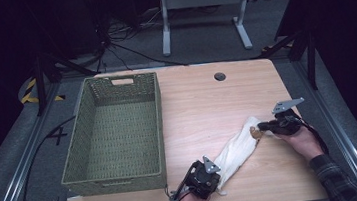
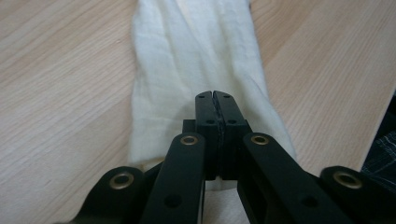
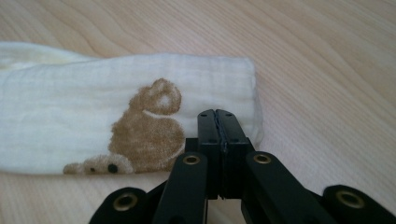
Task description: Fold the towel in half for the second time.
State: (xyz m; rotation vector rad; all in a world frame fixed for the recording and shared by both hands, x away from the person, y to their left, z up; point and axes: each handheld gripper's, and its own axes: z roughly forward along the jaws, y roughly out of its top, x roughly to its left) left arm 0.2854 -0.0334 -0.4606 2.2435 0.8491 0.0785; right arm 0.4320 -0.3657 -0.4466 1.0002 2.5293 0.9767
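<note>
A white cloth (image 1: 234, 150), folded into a long narrow strip, lies slantwise on the wooden table (image 1: 201, 98). Its far right end carries a brown bear print (image 3: 149, 130). My left gripper (image 1: 219, 170) is at the strip's near end, jaws shut, tips resting over the cloth (image 2: 187, 56), which runs on underneath them. My right gripper (image 1: 261, 128) is at the far right end, also shut, its tips (image 3: 217, 114) over the cloth's end beside the bear print. No cloth shows between either pair of pads.
A large green woven basket (image 1: 159, 127) stands on the left half of the table, with nothing in it. A round cable hole (image 1: 219, 76) sits near the table's far edge. Bare wood lies between basket and cloth.
</note>
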